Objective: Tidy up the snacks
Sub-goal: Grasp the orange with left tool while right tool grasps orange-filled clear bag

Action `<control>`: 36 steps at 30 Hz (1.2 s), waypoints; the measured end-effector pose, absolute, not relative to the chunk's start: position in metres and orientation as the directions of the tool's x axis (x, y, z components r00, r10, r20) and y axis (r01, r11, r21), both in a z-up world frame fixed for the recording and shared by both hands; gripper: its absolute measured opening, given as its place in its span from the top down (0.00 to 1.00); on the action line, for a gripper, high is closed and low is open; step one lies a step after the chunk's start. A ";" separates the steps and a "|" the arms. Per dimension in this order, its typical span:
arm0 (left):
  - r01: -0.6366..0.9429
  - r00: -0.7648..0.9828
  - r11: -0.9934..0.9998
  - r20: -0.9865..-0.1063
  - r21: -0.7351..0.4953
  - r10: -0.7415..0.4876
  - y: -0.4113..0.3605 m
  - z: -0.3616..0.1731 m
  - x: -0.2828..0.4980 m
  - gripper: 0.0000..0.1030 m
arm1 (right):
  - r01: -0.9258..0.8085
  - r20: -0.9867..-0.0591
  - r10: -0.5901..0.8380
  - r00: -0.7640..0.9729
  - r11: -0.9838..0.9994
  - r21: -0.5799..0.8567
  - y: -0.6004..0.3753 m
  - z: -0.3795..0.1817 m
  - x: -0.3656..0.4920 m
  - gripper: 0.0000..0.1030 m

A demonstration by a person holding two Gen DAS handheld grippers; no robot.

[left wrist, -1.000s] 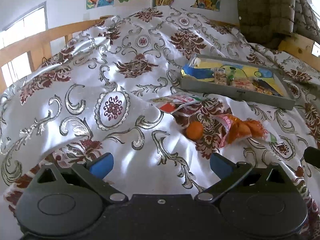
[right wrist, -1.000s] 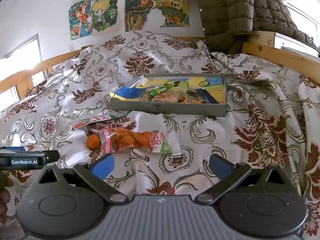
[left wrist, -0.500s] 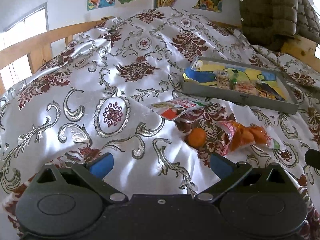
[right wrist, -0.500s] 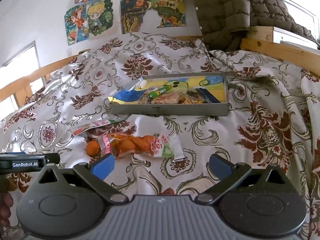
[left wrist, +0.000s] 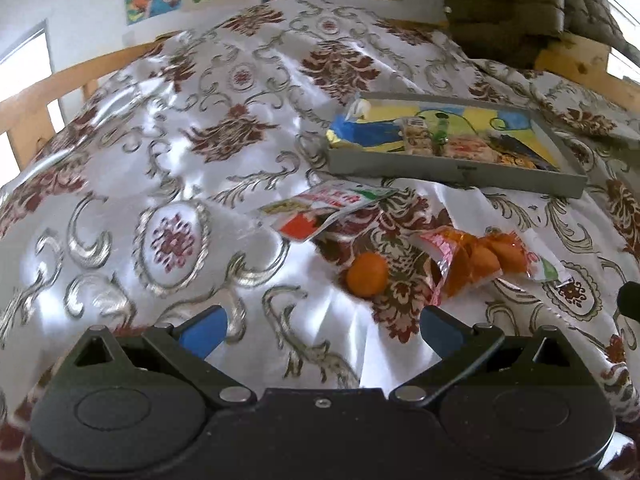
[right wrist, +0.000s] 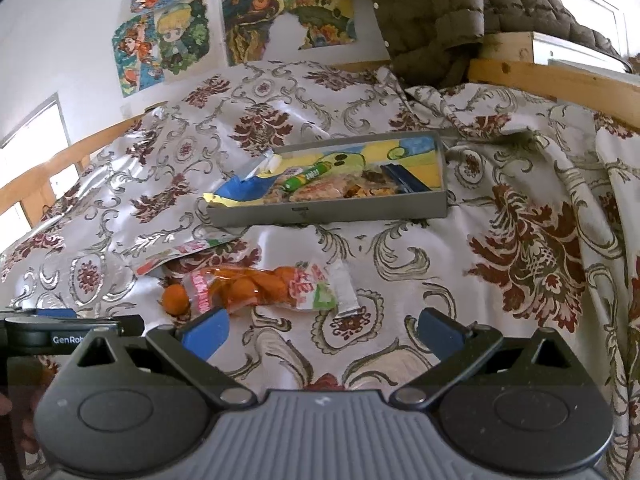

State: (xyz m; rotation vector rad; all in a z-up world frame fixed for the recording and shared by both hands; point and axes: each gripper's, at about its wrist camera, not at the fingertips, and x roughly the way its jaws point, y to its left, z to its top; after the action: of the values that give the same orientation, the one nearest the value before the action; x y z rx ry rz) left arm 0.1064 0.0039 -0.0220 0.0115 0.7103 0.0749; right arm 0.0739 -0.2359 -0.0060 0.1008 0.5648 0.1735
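A grey tray (left wrist: 452, 170) (right wrist: 328, 210) with several snack packets lies on the patterned bedspread. In front of it lie a flat red-and-white packet (left wrist: 324, 210) (right wrist: 180, 252), a loose orange ball snack (left wrist: 367, 274) (right wrist: 176, 299) and a clear bag of orange snacks (left wrist: 480, 258) (right wrist: 260, 286). My left gripper (left wrist: 320, 332) is open and empty, a short way before the orange ball. My right gripper (right wrist: 322, 332) is open and empty, just in front of the bag. The left gripper's body (right wrist: 60, 330) shows at the left edge of the right wrist view.
A wooden bed rail (left wrist: 60, 92) runs along the left and another (right wrist: 552, 80) along the right. A quilted olive jacket (right wrist: 432, 12) hangs at the back over the bed. Posters (right wrist: 168, 44) cover the wall. The bedspread (left wrist: 160, 168) is wrinkled and shiny.
Both grippers have moved a little forward toward the snacks, which look larger and lower in view. Both stay open and empty.
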 end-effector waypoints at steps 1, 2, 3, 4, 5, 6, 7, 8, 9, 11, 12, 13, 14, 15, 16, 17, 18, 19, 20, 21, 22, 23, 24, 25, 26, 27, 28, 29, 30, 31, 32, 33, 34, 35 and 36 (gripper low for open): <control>-0.049 0.758 0.998 -0.649 0.041 0.064 0.004 -0.022 0.110 0.01 | -0.128 -0.530 0.185 0.827 0.981 0.143 -0.237 -0.008 0.078 0.00; -0.032 0.760 0.998 -0.648 0.049 0.056 0.004 -0.022 0.114 0.01 | -0.121 -0.538 0.180 0.824 0.982 0.143 -0.237 -0.011 0.082 0.00; -0.013 0.762 0.998 -0.646 0.061 0.049 0.004 -0.022 0.117 0.01 | -0.118 -0.545 0.178 0.819 0.983 0.143 -0.237 -0.013 0.086 0.00; 0.005 0.763 0.997 -0.644 0.074 0.044 0.004 -0.022 0.120 0.01 | -0.117 -0.551 0.177 0.815 0.983 0.143 -0.237 -0.015 0.089 0.00; 0.024 0.765 0.996 -0.643 0.088 0.038 0.004 -0.021 0.123 0.01 | -0.116 -0.556 0.176 0.812 0.983 0.142 -0.238 -0.017 0.093 0.00; 0.037 0.767 0.994 -0.641 0.100 0.035 0.005 -0.021 0.126 0.01 | -0.116 -0.561 0.175 0.809 0.983 0.140 -0.238 -0.018 0.096 0.00; 0.046 0.768 0.993 -0.640 0.110 0.035 0.006 -0.021 0.128 0.01 | -0.120 -0.565 0.177 0.806 0.983 0.137 -0.238 -0.019 0.100 0.00; 0.051 0.767 0.992 -0.640 0.115 0.035 0.007 -0.021 0.130 0.01 | -0.127 -0.567 0.179 0.804 0.983 0.130 -0.238 -0.020 0.103 0.00; 0.053 0.766 0.992 -0.642 0.117 0.035 0.008 -0.021 0.133 0.01 | -0.137 -0.569 0.179 0.803 0.984 0.116 -0.237 -0.021 0.106 0.00; 0.054 0.763 0.992 -0.645 0.114 0.033 0.008 -0.020 0.137 0.01 | -0.157 -0.571 0.175 0.802 0.984 0.082 -0.236 -0.022 0.113 0.00; 0.056 0.763 0.992 -0.646 0.112 0.030 0.009 -0.020 0.139 0.01 | -0.161 -0.570 0.170 0.804 0.985 0.067 -0.235 -0.023 0.117 0.00; 0.063 0.764 0.992 -0.645 0.113 0.025 0.008 -0.020 0.140 0.01 | -0.163 -0.573 0.167 0.802 0.985 0.058 -0.235 -0.024 0.119 0.00; 0.074 0.765 0.990 -0.643 0.123 0.022 0.008 -0.020 0.140 0.01 | -0.170 -0.579 0.169 0.798 0.984 0.052 -0.235 -0.026 0.123 0.00; 0.085 0.767 0.987 -0.641 0.139 0.024 0.006 -0.021 0.140 0.01 | -0.184 -0.585 0.178 0.791 0.982 0.051 -0.234 -0.028 0.126 0.00; 0.102 0.769 0.981 -0.639 0.162 0.025 0.004 -0.022 0.139 0.01 | -0.200 -0.591 0.189 0.784 0.979 0.048 -0.233 -0.029 0.128 0.00; 0.123 0.772 0.976 -0.635 0.182 0.022 0.002 -0.022 0.138 0.01 | -0.213 -0.594 0.193 0.781 0.976 0.037 -0.232 -0.030 0.129 0.00; 0.147 0.773 0.969 -0.634 0.200 0.014 0.000 -0.023 0.136 0.01 | -0.221 -0.594 0.191 0.782 0.975 0.022 -0.231 -0.030 0.130 0.00; 0.172 0.772 0.962 -0.636 0.214 0.003 -0.002 -0.024 0.136 0.01 | -0.228 -0.593 0.185 0.784 0.974 0.002 -0.230 -0.031 0.130 0.00; 0.203 0.768 0.953 -0.640 0.227 -0.012 -0.003 -0.026 0.136 0.01 | -0.236 -0.591 0.185 0.785 0.972 -0.009 -0.230 -0.031 0.131 0.00; 0.228 0.764 0.945 -0.645 0.236 -0.024 -0.005 -0.027 0.138 0.01 | -0.247 -0.589 0.190 0.786 0.969 -0.016 -0.228 -0.032 0.132 0.00; 0.249 0.761 0.938 -0.648 0.243 -0.034 -0.005 -0.028 0.140 0.01 | -0.256 -0.588 0.193 0.785 0.966 -0.024 -0.227 -0.033 0.133 0.00; 0.264 0.760 0.933 -0.648 0.245 -0.045 -0.005 -0.029 0.141 0.01 | -0.265 -0.589 0.193 0.785 0.964 -0.037 -0.225 -0.034 0.135 0.00; 0.281 0.760 0.929 -0.647 0.242 -0.061 -0.004 -0.029 0.143 0.01 | -0.277 -0.588 0.192 0.786 0.959 -0.058 -0.221 -0.036 0.137 0.01; 0.302 0.759 0.922 -0.646 0.241 -0.080 -0.004 -0.029 0.144 0.01 | -0.292 -0.586 0.193 0.787 0.953 -0.079 -0.217 -0.037 0.138 0.01; 0.318 0.761 0.915 -0.642 0.248 -0.090 -0.005 -0.030 0.145 0.01 | -0.307 -0.583 0.196 0.788 0.947 -0.096 -0.214 -0.038 0.139 0.01; 0.331 0.765 0.906 -0.636 0.262 -0.096 -0.005 -0.031 0.146 0.02 | -0.322 -0.582 0.199 0.789 0.939 -0.116 -0.210 -0.040 0.141 0.02; 0.353 0.770 0.892 -0.629 0.282 -0.106 -0.006 -0.032 0.147 0.05 | -0.338 -0.579 0.200 0.790 0.931 -0.140 -0.205 -0.041 0.142 0.02; 0.376 0.772 0.876 -0.625 0.302 -0.116 -0.009 -0.034 0.147 0.08 | -0.351 -0.576 0.198 0.793 0.922 -0.166 -0.199 -0.043 0.144 0.03; 0.398 0.771 0.860 -0.625 0.321 -0.124 -0.011 -0.035 0.148 0.10 | -0.358 -0.572 0.193 0.797 0.914 -0.192 -0.193 -0.045 0.146 0.04; 0.416 0.770 0.844 -0.625 0.337 -0.130 -0.014 -0.037 0.149 0.13 | -0.364 -0.568 0.185 0.802 0.906 -0.218 -0.187 -0.047 0.148 0.04; 0.435 0.767 0.830 -0.627 0.348 -0.139 -0.015 -0.038 0.149 0.16 | -0.366 -0.566 0.177 0.805 0.899 -0.240 -0.182 -0.050 0.150 0.05; 0.448 0.762 0.822 -0.631 0.353 -0.144 -0.017 -0.039 0.150 0.17 | -0.368 -0.565 0.164 0.809 0.890 -0.269 -0.176 -0.053 0.152 0.06; 0.458 0.756 0.816 -0.637 0.353 -0.149 -0.018 -0.040 0.150 0.19 | -0.374 -0.564 0.159 0.810 0.882 -0.288 -0.171 -0.056 0.153 0.07; 0.462 0.751 0.816 -0.643 0.348 -0.151 -0.017 -0.040 0.152 0.21 | -0.382 -0.563 0.162 0.811 0.874 -0.299 -0.167 -0.058 0.155 0.08; 0.463 0.746 0.818 -0.648 0.341 -0.153 -0.015 -0.041 0.152 0.22 | -0.386 -0.558 0.164 0.813 0.870 -0.307 -0.164 -0.060 0.156 0.09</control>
State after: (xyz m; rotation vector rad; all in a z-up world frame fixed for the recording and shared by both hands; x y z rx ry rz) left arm 0.1525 -0.0154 -0.0407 0.5137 0.6463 -0.3534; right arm 0.1563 -0.1640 -0.0595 -0.4259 0.5478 0.3030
